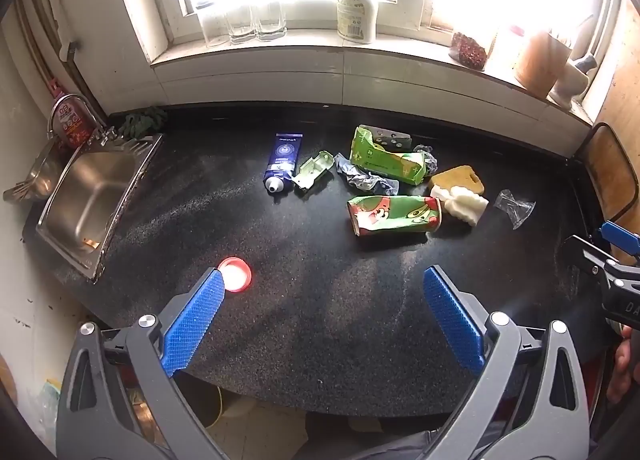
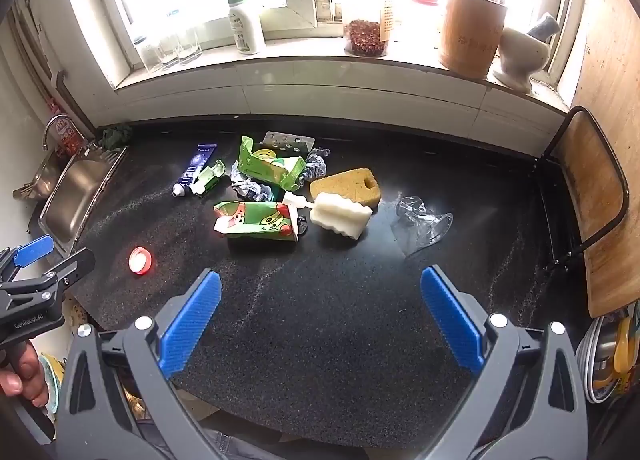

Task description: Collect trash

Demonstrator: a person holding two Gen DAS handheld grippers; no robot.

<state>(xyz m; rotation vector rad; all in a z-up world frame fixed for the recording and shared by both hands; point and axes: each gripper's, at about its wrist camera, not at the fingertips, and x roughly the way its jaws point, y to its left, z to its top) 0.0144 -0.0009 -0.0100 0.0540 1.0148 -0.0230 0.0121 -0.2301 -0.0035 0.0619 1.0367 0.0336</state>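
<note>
Both tongs hang above the near edge of the dark speckled table point(image 1: 304, 340), tilted downward toward it. Left tongs point(image 1: 322, 292): jaws spread as wide as they go, nothing between the blue pads, touching nothing; a red lid point(image 1: 236, 274) lies on the table just past the tip of its left pad, partly hidden behind it in the left wrist view. Right tongs point(image 2: 320, 292): likewise fully spread, empty, clear of the table surface and of every item. A hand point(image 2: 24, 376) grips the handle of the left tool at the lower left of the right wrist view. The trash sits in a loose cluster toward the back middle of the table, well apart from both tongs: a crushed green-and-red carton point(image 1: 394, 214) nearest, lying on its side; behind it a torn green box point(image 1: 386, 160) and crumpled foil wrappers point(image 1: 366, 178); to the left a blue tube point(image 1: 282, 164) with its white nozzle pointing forward, and a small pale-green box piece point(image 1: 314, 170) just beside it. To the right of the carton lie a white sponge brush point(image 2: 340, 216) and a yellow sponge point(image 2: 346, 184), touching each other. A crumpled clear plastic cup point(image 2: 424, 220) lies apart, further right. A steel sink point(image 1: 86, 200) is set at the left end of the table.
</note>
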